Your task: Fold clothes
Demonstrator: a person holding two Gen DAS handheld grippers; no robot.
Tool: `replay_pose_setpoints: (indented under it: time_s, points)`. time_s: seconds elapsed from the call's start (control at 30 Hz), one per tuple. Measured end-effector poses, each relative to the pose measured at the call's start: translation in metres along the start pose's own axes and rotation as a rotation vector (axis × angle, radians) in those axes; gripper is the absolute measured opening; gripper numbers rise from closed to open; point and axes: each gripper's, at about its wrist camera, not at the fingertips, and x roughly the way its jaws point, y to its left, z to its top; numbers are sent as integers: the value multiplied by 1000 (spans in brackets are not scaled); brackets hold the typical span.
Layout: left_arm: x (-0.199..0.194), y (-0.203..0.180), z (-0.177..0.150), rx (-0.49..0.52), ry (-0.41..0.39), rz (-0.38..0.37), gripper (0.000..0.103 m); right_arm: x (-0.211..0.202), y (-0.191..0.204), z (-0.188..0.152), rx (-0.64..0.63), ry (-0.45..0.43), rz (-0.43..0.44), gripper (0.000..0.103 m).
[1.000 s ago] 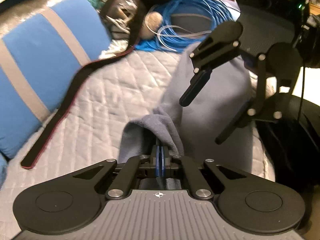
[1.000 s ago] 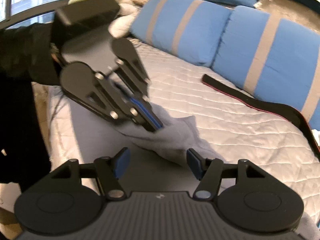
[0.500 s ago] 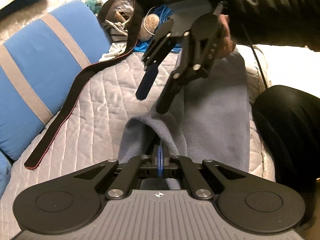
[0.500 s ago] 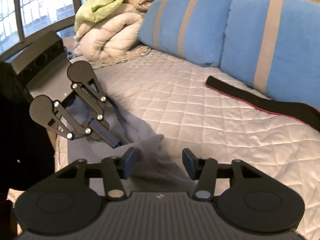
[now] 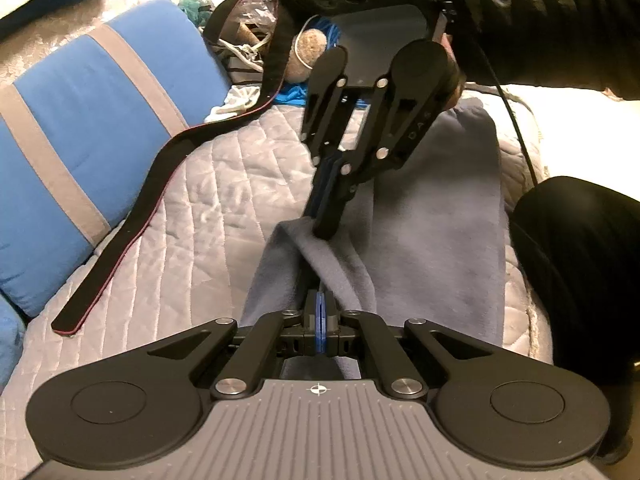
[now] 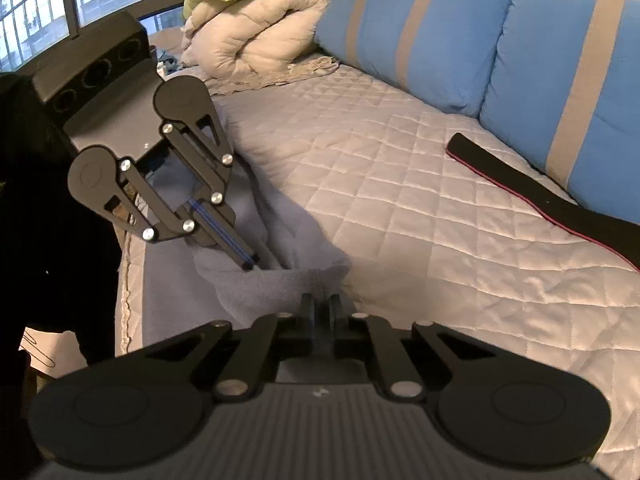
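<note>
A grey-blue fleece garment (image 5: pixel 432 240) lies along the near edge of a quilted bed (image 5: pixel 224 200). My left gripper (image 5: pixel 320 300) is shut on a raised fold of it, close to the camera. My right gripper (image 5: pixel 323 232) comes down from above and is shut on the same fold, a little farther along. In the right wrist view the right gripper (image 6: pixel 322 300) pinches the garment (image 6: pixel 280 288) at its ridge. The left gripper (image 6: pixel 250 265) grips the cloth just to the left of it. The fold hides the pads of both grippers.
Blue pillows with grey stripes (image 6: pixel 420 28) line the back of the bed. A black strap with a red edge (image 5: pixel 132 220) lies across the quilt. A rolled comforter (image 6: pixel 256 36) sits at the far end. A person's dark sleeve (image 5: pixel 540 28) and leg (image 5: pixel 580 264) are on the right.
My right gripper was open above the garment; it has come down and shut on the fold beside the left gripper. The left gripper has kept its hold.
</note>
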Motion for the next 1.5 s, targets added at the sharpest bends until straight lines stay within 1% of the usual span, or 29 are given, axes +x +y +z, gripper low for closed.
replay_pose_setpoints:
  time_s: [0.2,0.37,0.43,0.47,0.53,0.57,0.67,0.77,0.83,0.9,0.97,1.0,1.03,1.07,1.1,1.17,1.23,1.27,1.43,1.5]
  points:
    - [1,0,0,6,5,-3,0,-10,2,-9,-1,28,10,5]
    - [3,3,1,-8,12,-21,2,-12,5,-18,1,42,15,4]
    - [4,4,-1,-16,21,-43,3,-12,8,-20,-6,45,12,4]
    - [5,6,-1,-21,28,-59,6,-11,10,-21,-10,46,11,4]
    - [5,9,-4,-49,23,-97,15,-11,14,-23,-21,51,8,4]
    - [6,10,-5,-65,19,-107,22,-11,16,-24,-28,52,5,4]
    - [9,13,-5,-98,25,-117,23,-10,19,-25,-34,50,5,4]
    - [17,16,-6,-135,56,-132,23,-11,21,-25,-42,46,0,5]
    - [25,20,-9,-191,79,-167,23,-11,22,-25,-47,42,-2,5]
    - [33,29,-13,-283,108,-214,23,-11,23,-24,-51,38,-6,5]
    - [38,38,-18,-374,116,-247,22,-11,23,-22,-55,34,-8,5]
    - [39,42,-21,-425,109,-264,16,-10,23,-22,-56,33,-10,5]
    - [37,44,-22,-451,92,-277,6,-10,23,-22,-57,32,-12,5]
    - [33,41,-21,-431,70,-275,3,-10,23,-22,-58,32,-14,5]
    - [27,31,-18,-366,49,-255,3,-9,23,-23,-56,31,-21,5]
    - [14,3,-8,-180,20,-188,3,-10,20,-24,-43,24,-31,5]
    - [10,-33,-2,26,27,-93,3,-10,17,-26,-27,17,-32,5]
    - [10,-47,-1,102,33,-58,3,-10,17,-27,-23,17,-30,5]
    - [22,-80,-9,316,70,33,3,-5,24,-28,-48,45,-18,5]
    - [26,-93,-12,401,84,69,7,-5,27,-28,-57,52,-20,5]
